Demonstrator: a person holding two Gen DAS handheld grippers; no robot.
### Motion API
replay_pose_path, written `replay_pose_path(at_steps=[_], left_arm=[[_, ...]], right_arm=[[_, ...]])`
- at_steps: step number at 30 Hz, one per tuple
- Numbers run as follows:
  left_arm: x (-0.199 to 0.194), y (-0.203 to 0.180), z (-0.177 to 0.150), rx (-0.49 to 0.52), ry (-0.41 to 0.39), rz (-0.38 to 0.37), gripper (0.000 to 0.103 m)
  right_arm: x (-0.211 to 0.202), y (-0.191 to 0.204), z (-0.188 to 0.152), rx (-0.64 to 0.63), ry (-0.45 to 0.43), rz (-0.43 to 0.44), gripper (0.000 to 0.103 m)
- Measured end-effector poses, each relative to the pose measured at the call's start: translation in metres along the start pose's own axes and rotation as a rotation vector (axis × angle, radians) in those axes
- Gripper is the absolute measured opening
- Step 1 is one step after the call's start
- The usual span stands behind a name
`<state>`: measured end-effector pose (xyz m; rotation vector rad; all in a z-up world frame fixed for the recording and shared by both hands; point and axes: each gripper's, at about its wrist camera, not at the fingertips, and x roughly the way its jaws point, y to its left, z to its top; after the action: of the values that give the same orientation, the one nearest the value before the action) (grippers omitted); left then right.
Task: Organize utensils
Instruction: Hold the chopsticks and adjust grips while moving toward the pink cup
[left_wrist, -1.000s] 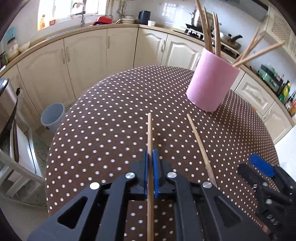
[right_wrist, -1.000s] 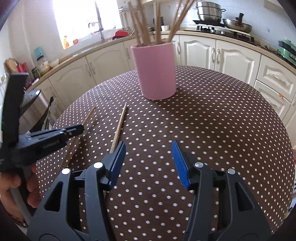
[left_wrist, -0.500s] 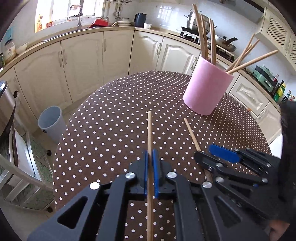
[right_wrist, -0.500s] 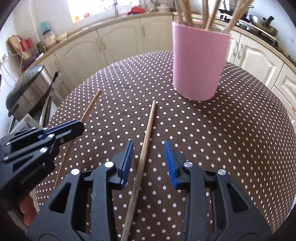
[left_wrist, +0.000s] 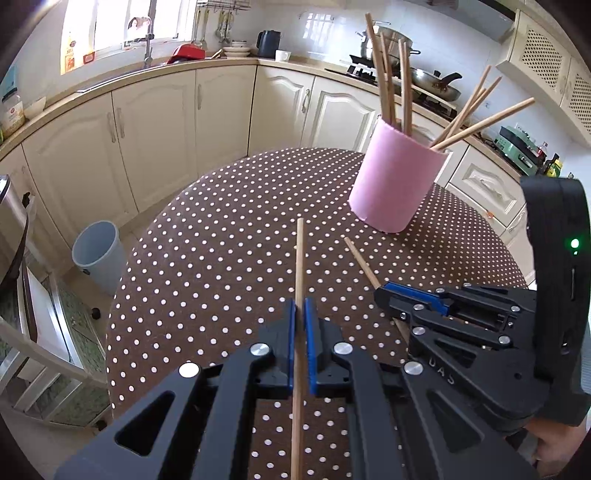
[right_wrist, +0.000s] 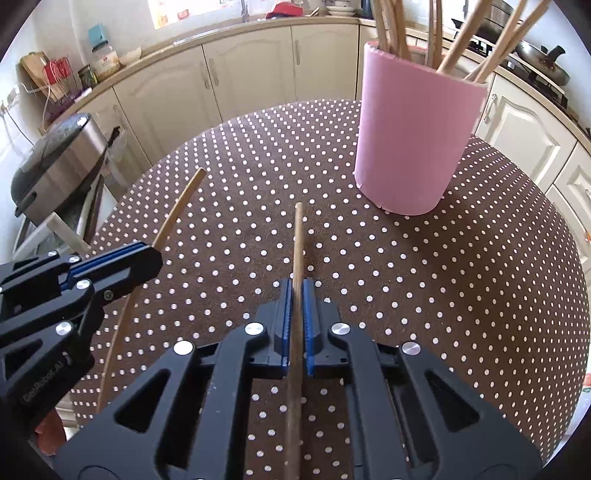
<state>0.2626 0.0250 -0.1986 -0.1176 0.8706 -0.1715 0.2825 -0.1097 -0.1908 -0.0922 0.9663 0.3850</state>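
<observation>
Right now I have both of my grippers clamped down, each on its own thin wooden chopstick, over the round table with the brown white-dotted cloth (left_wrist: 221, 236). My left gripper (left_wrist: 300, 314) has its blue pads pressed tight against the left-hand chopstick (left_wrist: 300, 266), which runs straight out ahead of the jaws, its far tip pointing across the cloth. My right gripper (right_wrist: 294, 299) is likewise squeezed fully onto the right-hand chopstick (right_wrist: 297, 243), with its tip aimed away from me towards the middle of the table.

From the left wrist view I see the right gripper (left_wrist: 388, 291) just to the right of mine, with its chopstick (left_wrist: 360, 260) slanting out beyond it. From the right wrist view the left gripper (right_wrist: 147, 254) sits low at the left, near my own.

Farther off and to the right stands the tall pink cylindrical holder (right_wrist: 413, 136), upright on the cloth, with a bundle of wooden chopsticks (left_wrist: 391, 77) leaning out of its top in several directions. Both held chopsticks are apart from it.
</observation>
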Motion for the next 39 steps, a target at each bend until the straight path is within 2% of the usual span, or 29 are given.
replay_pose_path(at_steps=[12,19,20,21,23,33,36,37,38,39], left_arm=[[-0.042,-0.03,0.01,0.049,-0.072,-0.053,0.006],[-0.033,-0.037,0.009,0.059,-0.027,-0.034,0.006],[-0.027,-0.037,0.008,0.061,-0.007,-0.037,0.009],[-0.021,-0.036,0.008,0.061,0.012,-0.029,0.019],[-0.01,-0.036,0.007,0.056,0.034,-0.008,0.028],[0.044,-0.044,0.004,0.118,0.169,0.031,0.028],[0.048,-0.053,0.003,0.171,0.164,0.065,0.027],[0.049,-0.057,0.004,0.191,0.164,0.077,0.025],[0.051,-0.058,0.005,0.199,0.164,0.08,0.013],[0.052,-0.06,0.006,0.203,0.164,0.075,0.007]], right_arm=[[-0.072,-0.013,-0.01,0.011,-0.146,0.063,0.007],[-0.082,-0.022,-0.016,0.034,-0.144,0.08,0.007],[-0.08,-0.023,-0.019,0.036,-0.139,0.08,0.007],[-0.078,-0.023,-0.019,0.037,-0.134,0.08,0.007],[-0.073,-0.025,-0.02,0.041,-0.12,0.085,0.007],[-0.047,-0.028,-0.023,0.062,-0.076,0.096,0.007],[-0.041,-0.03,-0.022,0.065,-0.066,0.098,0.006],[-0.039,-0.031,-0.022,0.066,-0.065,0.099,0.006],[-0.039,-0.031,-0.021,0.066,-0.064,0.1,0.006],[-0.038,-0.031,-0.02,0.066,-0.064,0.101,0.006]])
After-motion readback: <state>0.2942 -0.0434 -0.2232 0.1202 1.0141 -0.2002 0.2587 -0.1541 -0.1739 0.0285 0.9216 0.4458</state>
